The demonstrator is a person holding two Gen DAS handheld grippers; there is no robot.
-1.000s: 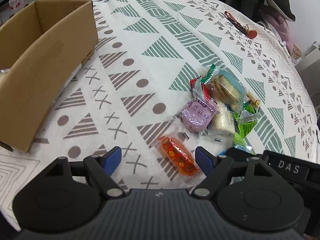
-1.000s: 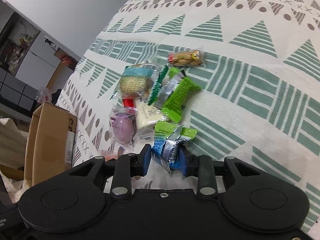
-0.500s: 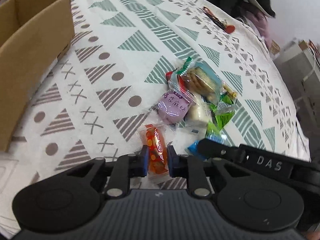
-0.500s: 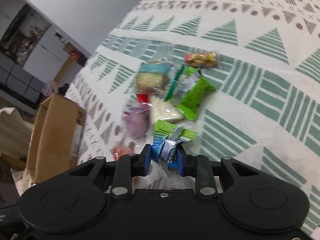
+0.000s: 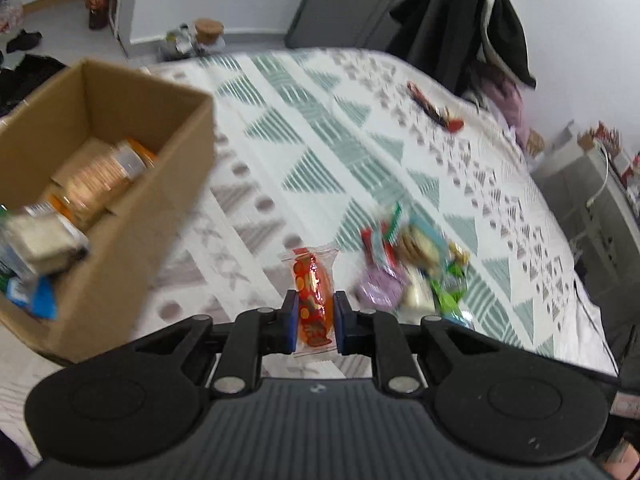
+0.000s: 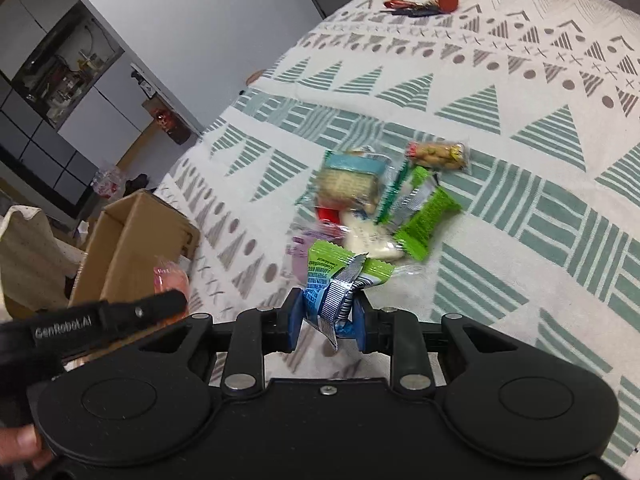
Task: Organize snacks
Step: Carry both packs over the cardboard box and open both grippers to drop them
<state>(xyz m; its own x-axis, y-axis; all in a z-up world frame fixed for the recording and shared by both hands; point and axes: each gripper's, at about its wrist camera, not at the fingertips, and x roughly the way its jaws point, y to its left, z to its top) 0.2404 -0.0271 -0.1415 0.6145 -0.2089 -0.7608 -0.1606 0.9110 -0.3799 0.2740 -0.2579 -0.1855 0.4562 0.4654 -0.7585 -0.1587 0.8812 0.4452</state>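
My left gripper (image 5: pixel 314 322) is shut on an orange-red wrapped snack (image 5: pixel 312 288), held above the patterned tablecloth. The cardboard box (image 5: pixel 132 216) stands to its left with several snacks inside. My right gripper (image 6: pixel 326 322) is shut on a green, blue and silver snack packet (image 6: pixel 336 280), lifted off the cloth. Beyond it lies the snack pile (image 6: pixel 372 200): a cracker pack, a bright green bar, a white sweet, a purple one and a peanut packet (image 6: pixel 436 155). The same pile (image 5: pixel 408 272) shows right of my left gripper. The left gripper's body (image 6: pixel 100 320) crosses the right wrist view's lower left.
Red keys (image 5: pixel 436 110) lie at the far side of the table, also visible as keys (image 6: pixel 420 2) in the right wrist view. A dark coat (image 5: pixel 472 28) hangs behind the table. A grey cabinet (image 5: pixel 592 200) stands to the right. The box (image 6: pixel 132 248) sits near the table's left edge.
My left gripper closed on the orange-red snack and lifted it, swinging left until the box's inside shows. My right gripper kept its packet and rose from the cloth.
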